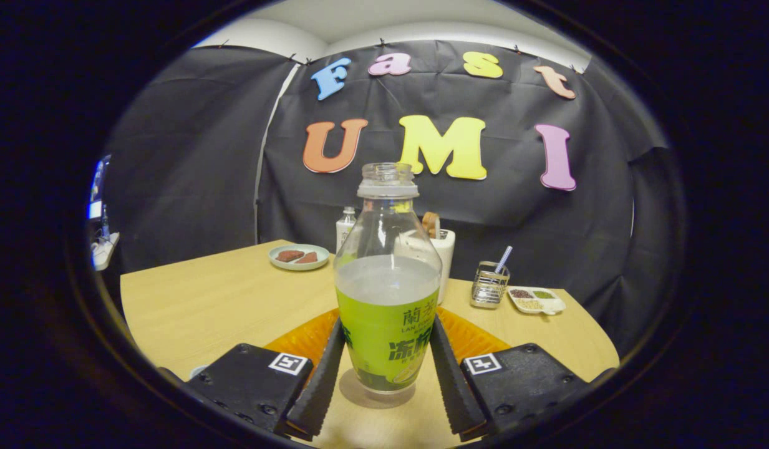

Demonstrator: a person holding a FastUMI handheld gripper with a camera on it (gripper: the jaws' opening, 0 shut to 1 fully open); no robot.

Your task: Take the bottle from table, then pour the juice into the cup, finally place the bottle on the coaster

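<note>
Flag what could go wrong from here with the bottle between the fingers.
1. The bottle has no cap and holds liquid: a jerky lift or early tilt could spill it.
2. The fingers flank its lower body and seem at or near the sides, but firm contact is unclear. The bottle could slip on lifting.
3. The white cup stands right behind the bottle, beside a wire holder; a forward swing could knock them.

The bottle (387, 280) is standing on the table (203, 305) between the gripper (387, 374) fingers, with the coaster (306, 340) lying just behind it and the cup (445, 252) standing farther behind.
</note>
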